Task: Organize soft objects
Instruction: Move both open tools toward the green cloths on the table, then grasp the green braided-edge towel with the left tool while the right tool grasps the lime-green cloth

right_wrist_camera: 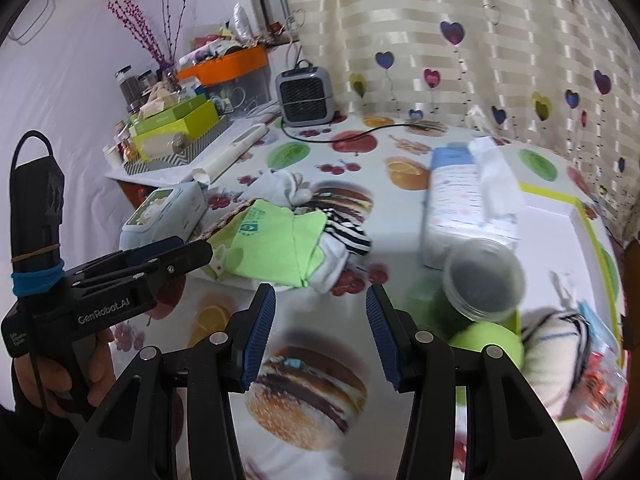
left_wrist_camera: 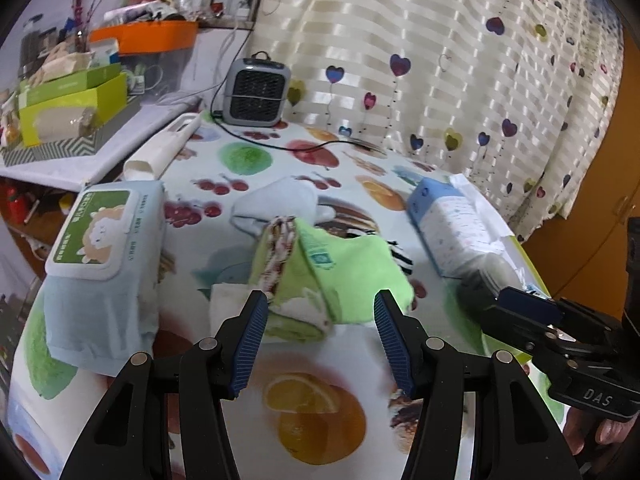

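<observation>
A heap of soft things lies mid-table: a lime green cloth [left_wrist_camera: 348, 276] [right_wrist_camera: 272, 244] over a floral piece, a black-and-white striped sock [left_wrist_camera: 402, 258] [right_wrist_camera: 348, 238], and a white sock [left_wrist_camera: 280, 200] [right_wrist_camera: 280, 184] behind. My left gripper [left_wrist_camera: 322, 296] [right_wrist_camera: 192, 250] is open, its tips just short of the green cloth's near edge, nothing pinched. To the right, my right gripper [right_wrist_camera: 320, 292] [left_wrist_camera: 516, 300] is open over bare tablecloth, empty, in front of the heap. A rolled white sock with blue stripes [right_wrist_camera: 556, 344] lies in the green-edged tray [right_wrist_camera: 584, 216].
A wet-wipes pack [left_wrist_camera: 100, 232] sits on a folded pale blue cloth [left_wrist_camera: 92, 320] at left. A tissue pack [left_wrist_camera: 452, 228] and a clear jar [right_wrist_camera: 484, 284] stand at right. A grey heater [left_wrist_camera: 256, 92] with its cord is at the back, before a curtain. A cluttered shelf [left_wrist_camera: 72, 112] is at far left.
</observation>
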A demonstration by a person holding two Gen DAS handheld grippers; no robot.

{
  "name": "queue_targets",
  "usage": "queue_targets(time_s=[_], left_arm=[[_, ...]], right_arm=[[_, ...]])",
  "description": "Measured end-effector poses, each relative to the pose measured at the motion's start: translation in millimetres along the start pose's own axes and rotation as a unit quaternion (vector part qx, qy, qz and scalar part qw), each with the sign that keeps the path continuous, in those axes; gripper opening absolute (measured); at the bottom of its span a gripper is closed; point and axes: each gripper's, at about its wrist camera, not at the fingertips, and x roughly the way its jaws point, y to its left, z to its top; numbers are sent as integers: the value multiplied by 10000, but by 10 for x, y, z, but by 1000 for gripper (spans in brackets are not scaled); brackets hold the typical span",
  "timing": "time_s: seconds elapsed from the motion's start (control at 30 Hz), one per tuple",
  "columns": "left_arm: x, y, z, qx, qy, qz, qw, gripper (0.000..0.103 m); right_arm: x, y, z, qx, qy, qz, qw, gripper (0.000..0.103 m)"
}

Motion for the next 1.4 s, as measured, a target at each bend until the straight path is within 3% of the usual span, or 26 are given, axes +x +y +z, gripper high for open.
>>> queue_targets(time_s=[0.67, 0.93, 0.97, 1.0, 1.1, 1.4], left_arm=[[82, 237, -13, -114, 76, 165, 9998, 55], [170, 256, 15, -98, 153, 119, 9998, 55], [191, 258, 26, -102, 173, 93, 9998, 55], [217, 257, 37, -101, 197, 71, 9997, 55], [287, 257, 67, -102, 258, 31, 9996, 55], [473, 252, 149, -90, 427, -4, 9990, 55]], right_arm=[[846, 226, 266, -347, 398, 292, 9982, 49], [986, 286, 278, -610, 489, 73, 9969, 49], [987, 300, 269, -697, 473, -36, 9964, 43], [993, 308, 259, -772, 467, -174, 9958, 27], [977, 252, 254, -719, 448, -190, 9962, 14], [674, 93, 293, -396, 53, -208, 9990, 9]])
